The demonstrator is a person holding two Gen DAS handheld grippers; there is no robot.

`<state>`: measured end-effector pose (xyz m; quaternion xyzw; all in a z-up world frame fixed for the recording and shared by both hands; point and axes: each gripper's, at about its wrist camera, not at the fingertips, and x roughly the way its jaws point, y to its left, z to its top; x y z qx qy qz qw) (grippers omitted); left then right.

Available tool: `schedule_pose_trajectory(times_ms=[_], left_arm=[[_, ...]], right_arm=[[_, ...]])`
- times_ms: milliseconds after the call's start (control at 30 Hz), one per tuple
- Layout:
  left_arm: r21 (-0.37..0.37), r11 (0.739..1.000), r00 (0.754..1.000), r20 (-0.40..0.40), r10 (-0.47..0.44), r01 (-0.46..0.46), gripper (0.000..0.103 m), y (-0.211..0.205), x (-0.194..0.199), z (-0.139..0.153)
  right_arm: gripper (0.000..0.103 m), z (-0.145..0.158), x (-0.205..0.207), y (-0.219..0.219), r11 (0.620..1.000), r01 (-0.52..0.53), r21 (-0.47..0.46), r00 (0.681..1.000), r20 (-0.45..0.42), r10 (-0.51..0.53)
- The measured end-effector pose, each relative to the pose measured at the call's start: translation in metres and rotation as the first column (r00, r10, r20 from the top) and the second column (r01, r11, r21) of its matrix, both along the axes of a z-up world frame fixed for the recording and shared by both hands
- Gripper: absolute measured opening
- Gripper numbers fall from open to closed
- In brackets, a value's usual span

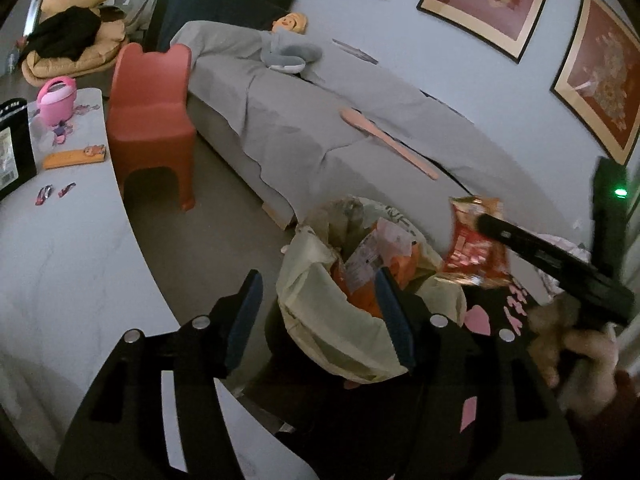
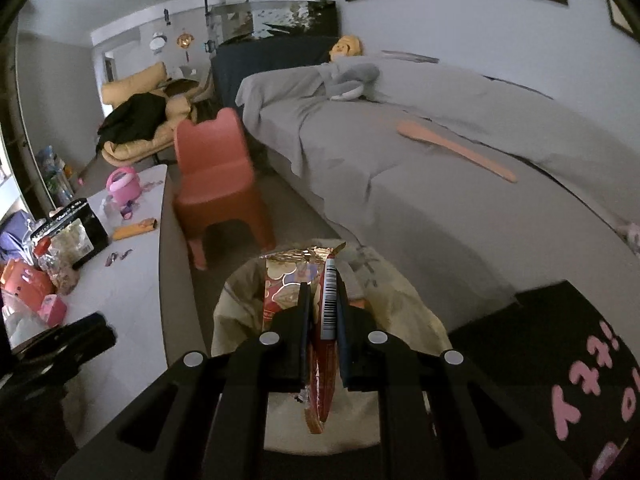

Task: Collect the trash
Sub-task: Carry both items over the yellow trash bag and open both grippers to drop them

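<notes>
Left wrist view: my left gripper (image 1: 320,312) hangs with its jaws well apart and nothing between them, straddling the near rim of the bin (image 1: 360,344). The bin wears a pale yellow liner, its edge crumpled outward, and orange and white wrappers fill the inside. Above its right side, my right gripper (image 1: 486,222) reaches in from the right and pinches a red snack bag (image 1: 468,252), glossy, creased, gold at its torn top. The bag is in the air, over or just beside the bin's far right rim; I cannot tell which. A white table (image 1: 60,260) curves along the left, its edge near the bin, with a strip of bare floor (image 1: 224,240) between. A red chair (image 1: 152,120) stands beyond, beside a grey-covered sofa (image 1: 320,128) that closes off the far side.

Right wrist view: my right gripper (image 2: 323,300) is clamped tight on the snack bag (image 2: 280,292), which stands on edge between the pads, barcode strip facing right and gold top rising past my fingertips. The bin (image 2: 404,304) lies directly beneath and beyond, its liner spread wide around the bag. The table (image 2: 132,280) edge runs close on the left; the sofa (image 2: 400,200) front crowds the right. The chair (image 2: 220,184) sits ahead, with open floor (image 2: 292,216) leading to it.
</notes>
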<state>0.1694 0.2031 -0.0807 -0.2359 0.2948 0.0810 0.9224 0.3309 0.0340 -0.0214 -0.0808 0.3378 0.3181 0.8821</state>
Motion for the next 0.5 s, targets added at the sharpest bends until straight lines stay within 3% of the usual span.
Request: schedule_pose_trajectory(times_ms=[167, 233, 500], left_arm=[[-0.018, 1.0, 1.0, 0.003, -0.006, 0.007, 0.058, 0.002, -0.002, 0.0], [-0.025, 1.0, 1.0, 0.0, -0.015, 0.015, 0.058, 0.001, -0.001, -0.002], [-0.008, 0.995, 0.995, -0.008, -0.097, 0.097, 0.058, -0.028, 0.01, 0.002]], right_arm=[[0.025, -0.01, 0.016, 0.007, 1.0, -0.018, 0.017, 0.996, -0.09, 0.02], [0.031, -0.008, 0.014, 0.002, 1.0, -0.014, 0.019, 0.997, -0.081, 0.016], [0.032, 0.015, -0.014, -0.061, 0.997, 0.047, 0.058, 0.998, -0.038, -0.045]])
